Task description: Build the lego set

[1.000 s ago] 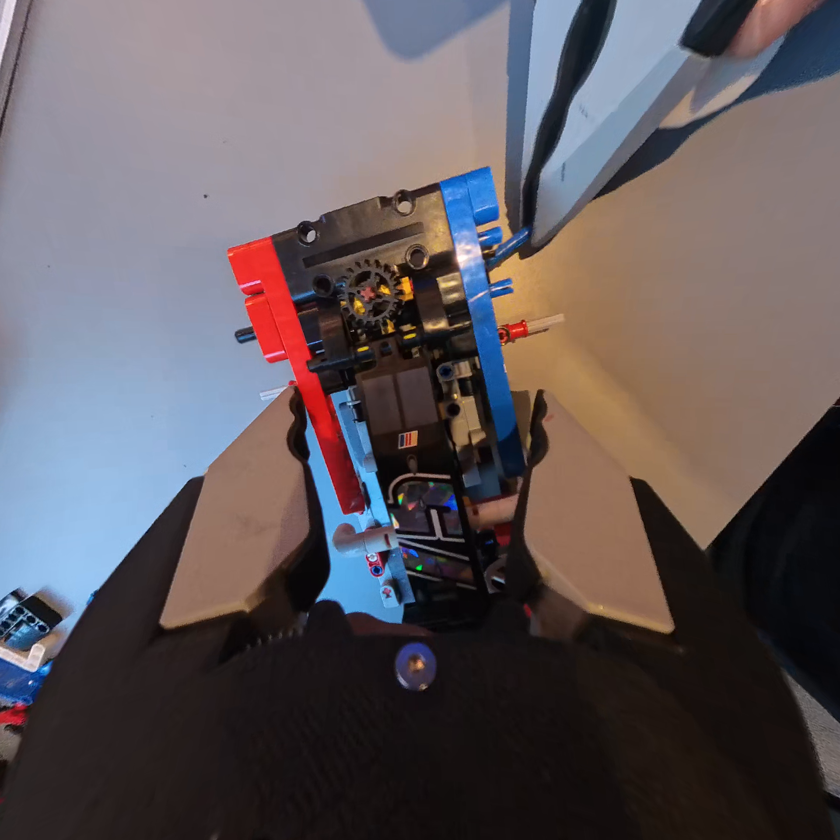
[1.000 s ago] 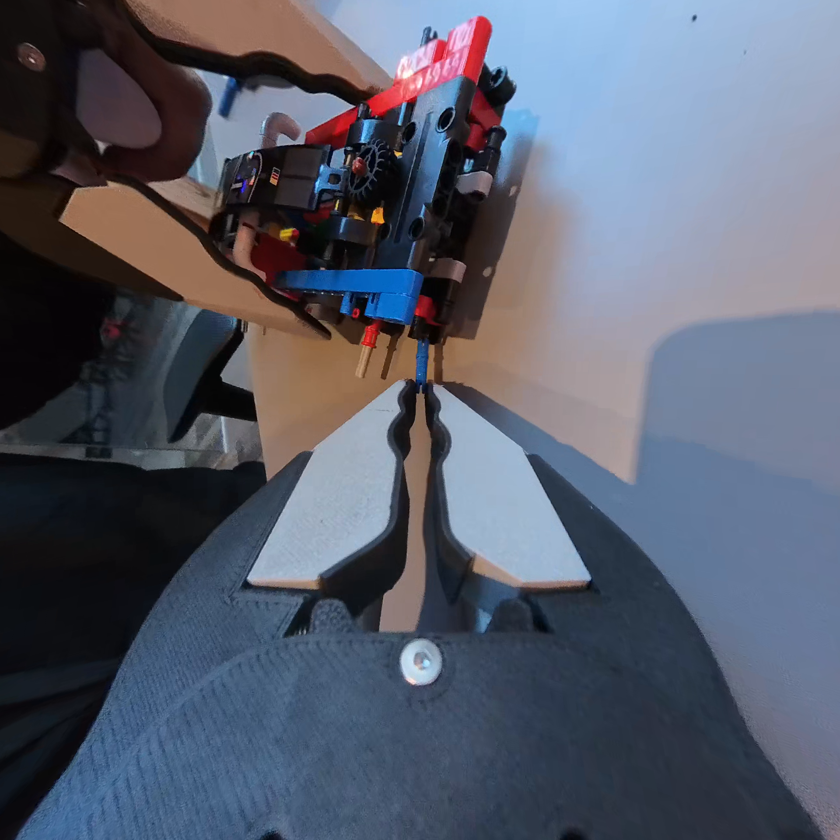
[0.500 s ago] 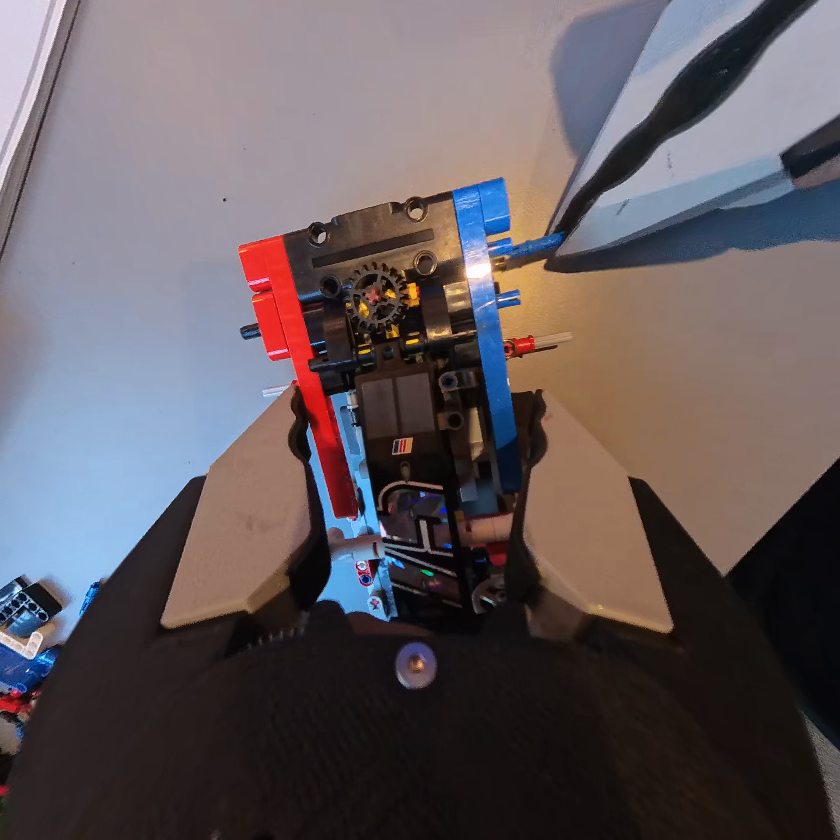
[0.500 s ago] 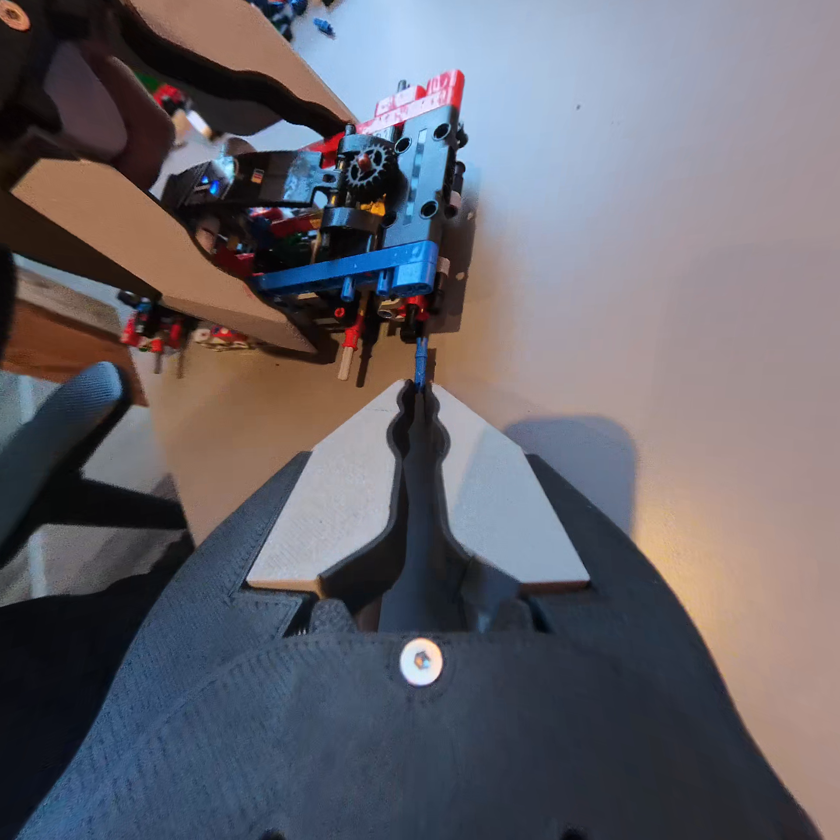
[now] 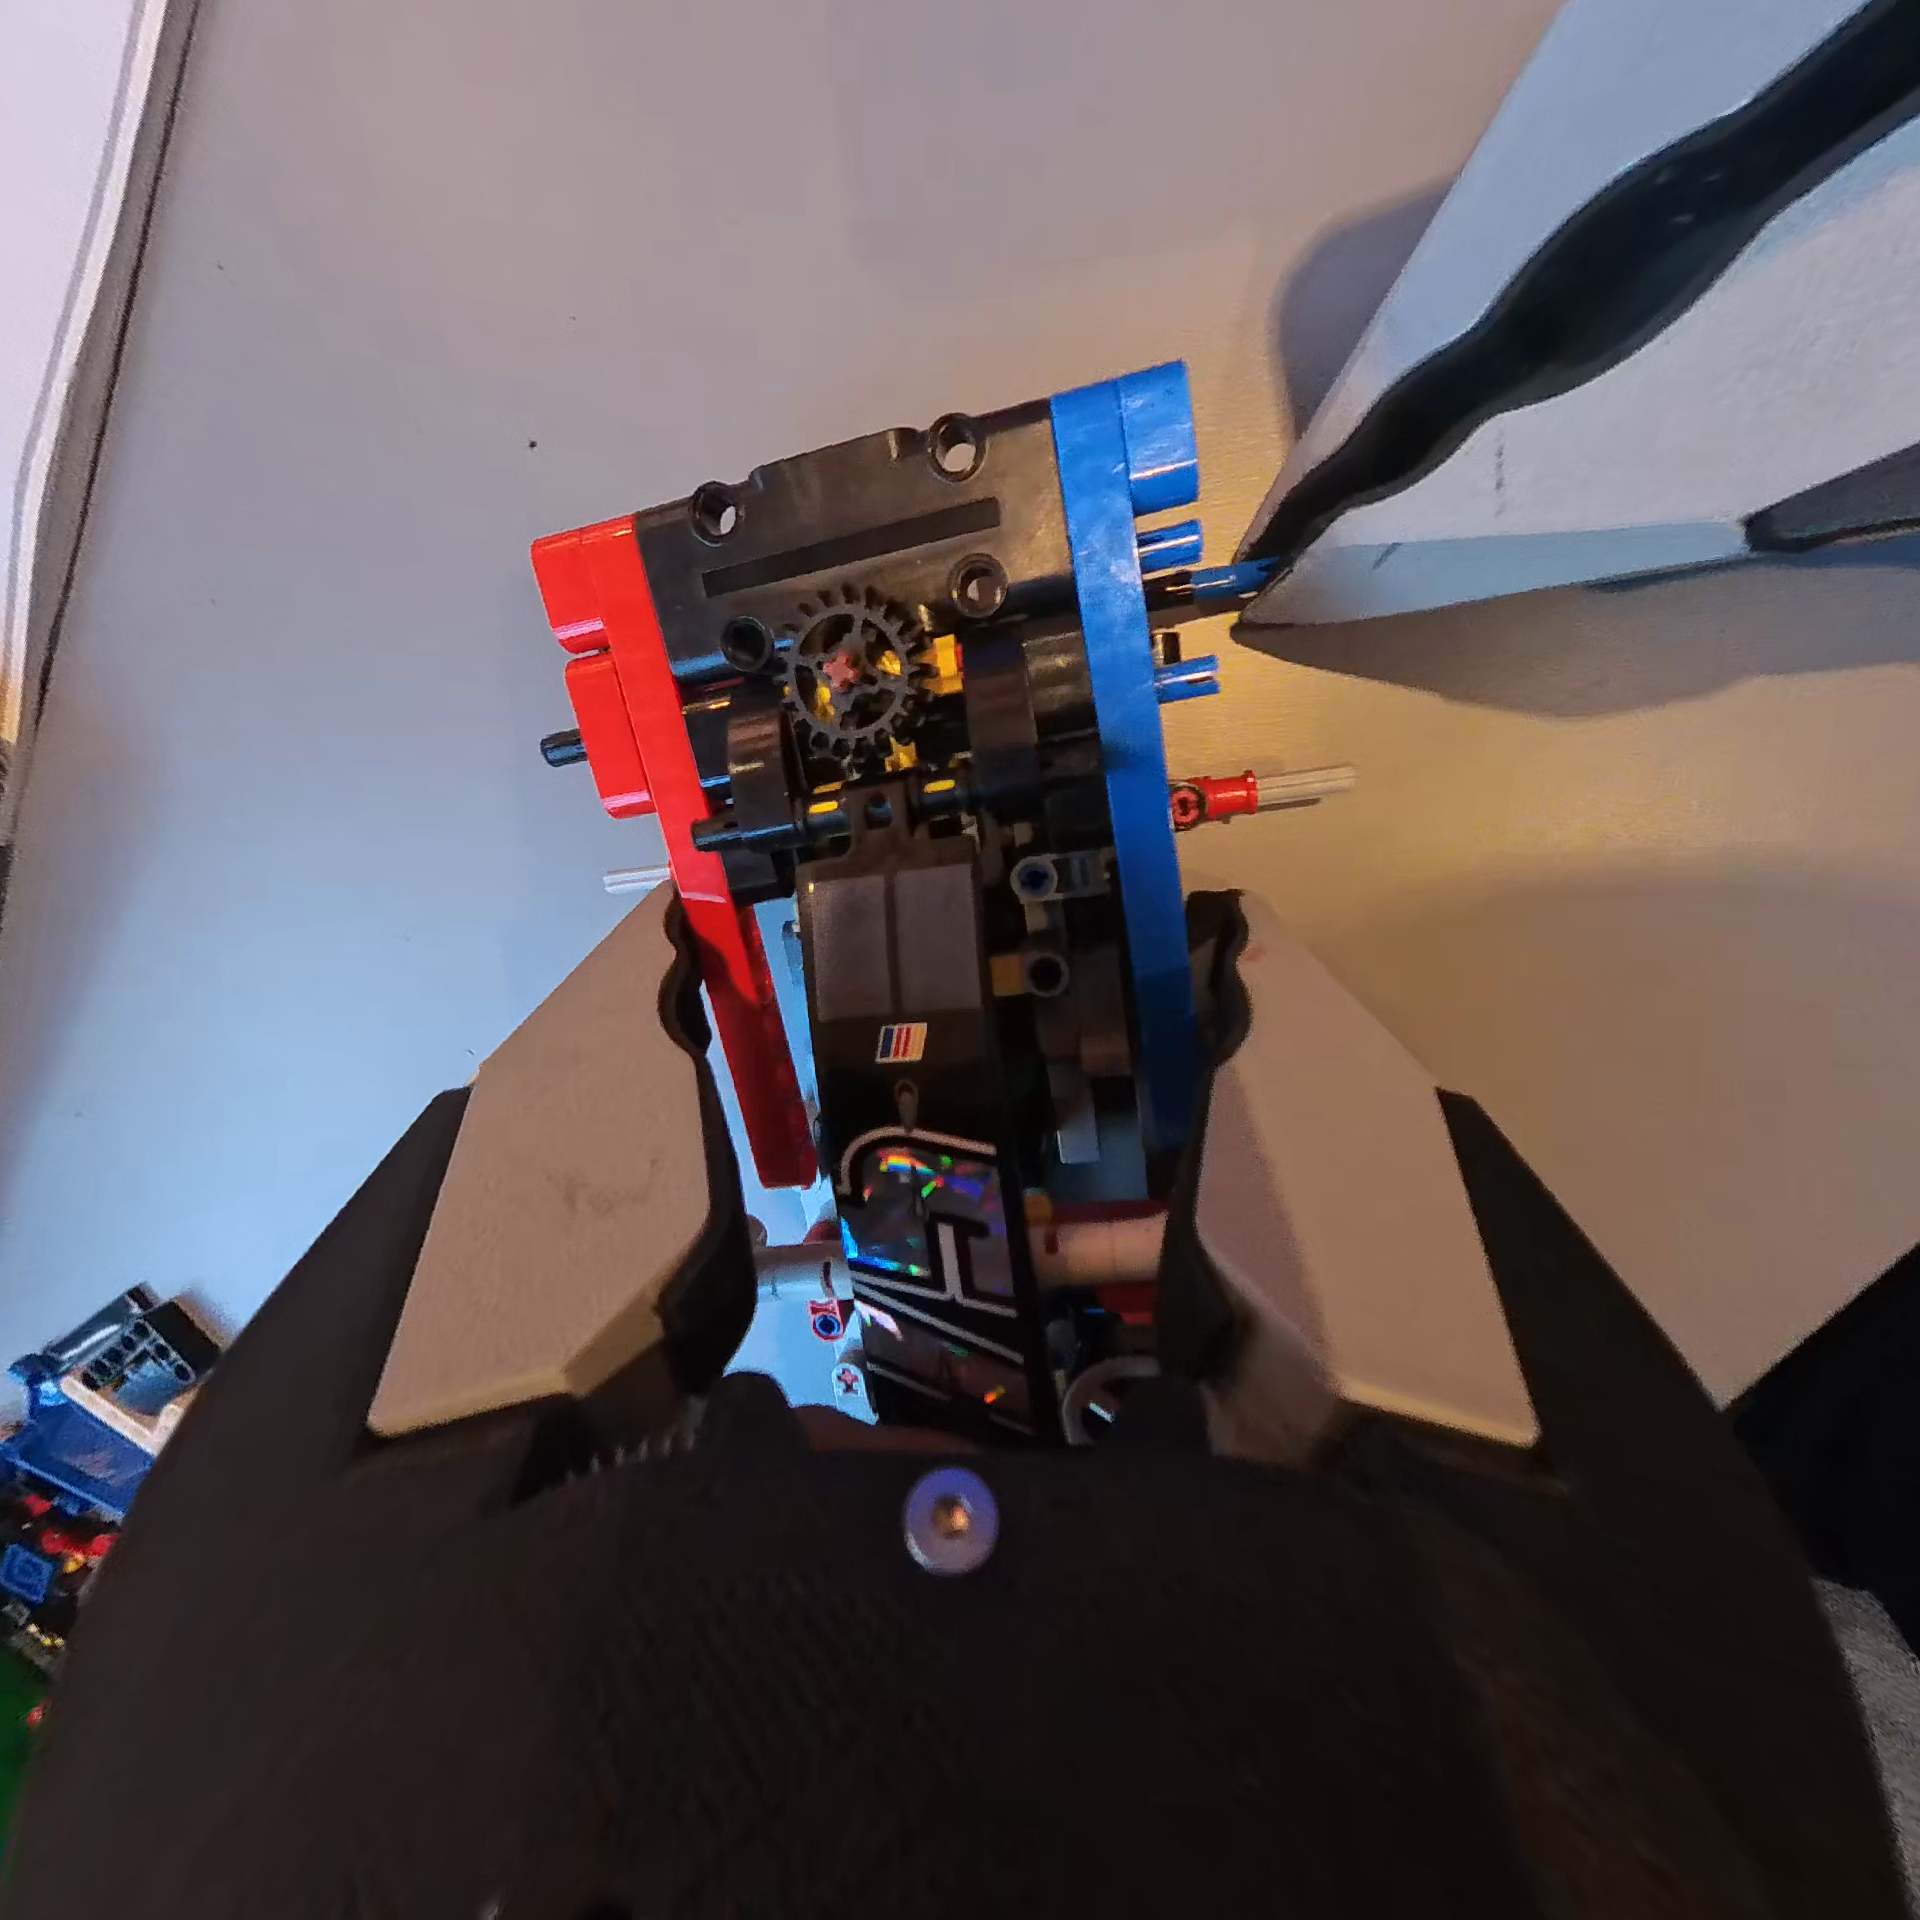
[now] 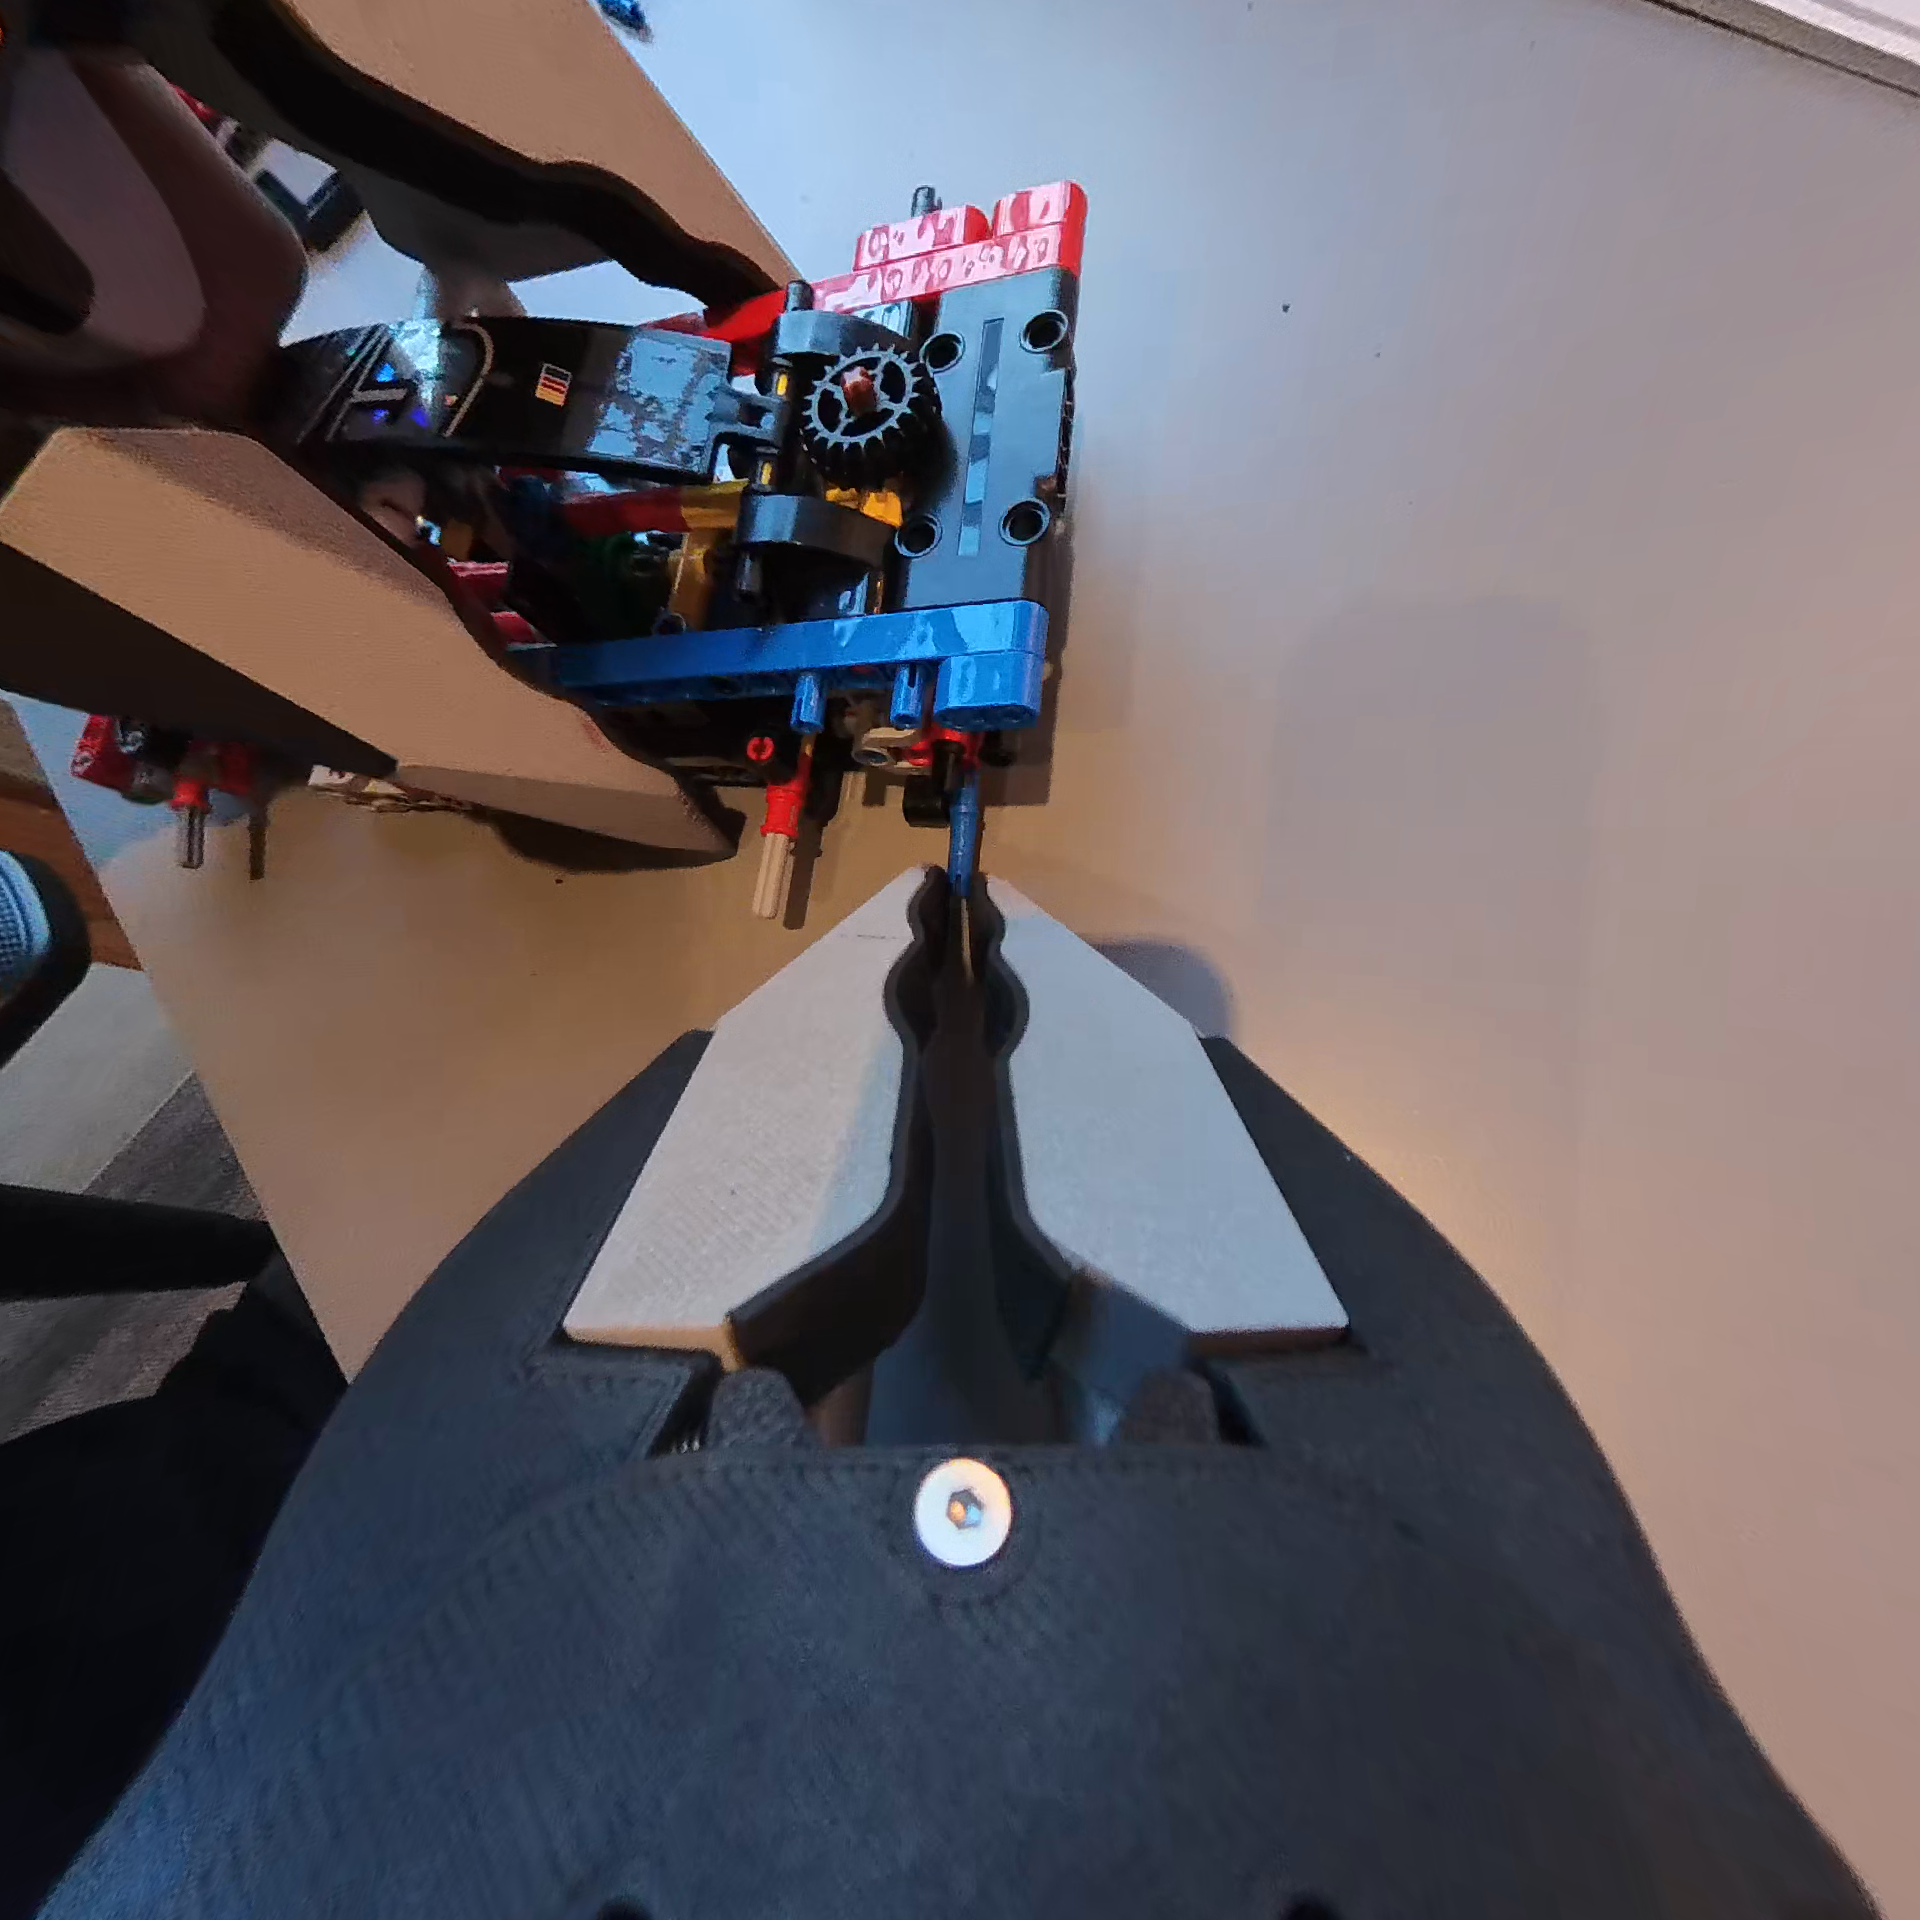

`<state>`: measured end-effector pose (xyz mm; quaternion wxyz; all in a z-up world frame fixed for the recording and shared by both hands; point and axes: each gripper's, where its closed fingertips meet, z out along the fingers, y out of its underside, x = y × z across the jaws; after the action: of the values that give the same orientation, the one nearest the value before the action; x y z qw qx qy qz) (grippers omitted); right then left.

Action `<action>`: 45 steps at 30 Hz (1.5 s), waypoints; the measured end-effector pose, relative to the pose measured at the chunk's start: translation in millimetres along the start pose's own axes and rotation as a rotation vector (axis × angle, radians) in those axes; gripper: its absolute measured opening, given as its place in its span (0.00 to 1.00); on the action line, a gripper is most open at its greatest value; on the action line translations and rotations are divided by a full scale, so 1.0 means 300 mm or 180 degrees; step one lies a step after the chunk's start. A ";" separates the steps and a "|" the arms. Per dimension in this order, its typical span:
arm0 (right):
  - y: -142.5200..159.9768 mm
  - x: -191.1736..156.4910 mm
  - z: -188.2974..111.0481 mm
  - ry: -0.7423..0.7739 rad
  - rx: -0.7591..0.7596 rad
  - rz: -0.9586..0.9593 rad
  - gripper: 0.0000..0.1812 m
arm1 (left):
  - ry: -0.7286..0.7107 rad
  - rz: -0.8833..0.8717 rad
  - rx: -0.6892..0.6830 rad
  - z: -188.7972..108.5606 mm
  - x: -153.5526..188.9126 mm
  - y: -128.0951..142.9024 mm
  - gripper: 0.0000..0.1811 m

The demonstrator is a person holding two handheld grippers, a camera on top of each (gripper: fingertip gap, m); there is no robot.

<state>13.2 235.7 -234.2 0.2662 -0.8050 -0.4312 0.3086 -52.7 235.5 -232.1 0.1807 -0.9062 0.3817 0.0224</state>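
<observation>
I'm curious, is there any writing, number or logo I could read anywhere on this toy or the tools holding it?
No readable words or numbers anywhere.
Striped sticker on the black panel of the lego model: coloured bars only, no letters.
Shiny holographic sticker: line pattern only.
Small round marks on a white piece: too small to read.
Blue axle in the right tongs: plain.

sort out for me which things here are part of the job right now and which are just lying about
In use:
- lego assembly, clamped in the left claw
- thin blue axle, pinched by the right claw at the assembly's blue beam side

Lying about:
- loose lego pieces in a heap at the table's edge
- red and black parts behind the left claw
</observation>
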 end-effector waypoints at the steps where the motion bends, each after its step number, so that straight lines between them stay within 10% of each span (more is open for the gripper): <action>1: -0.001 -0.001 0.001 -0.0003 -0.0003 0.0013 0.00 | -0.0006 0.0010 -0.0007 0.001 -0.002 0.000 0.53; 29: -0.038 -0.027 -0.003 -0.0664 0.0047 0.0494 0.00 | 0.0008 0.0135 -0.0029 0.007 -0.008 -0.001 0.53; 45: -0.041 0.024 -0.004 -0.0052 0.0145 -0.0146 0.00 | 0.0011 0.0070 0.0032 0.009 -0.005 -0.009 0.54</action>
<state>10.6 247.6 -226.8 0.2880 -0.7861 -0.4444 0.3187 -51.7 239.1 -233.5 0.1843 -0.9010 0.3921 0.0209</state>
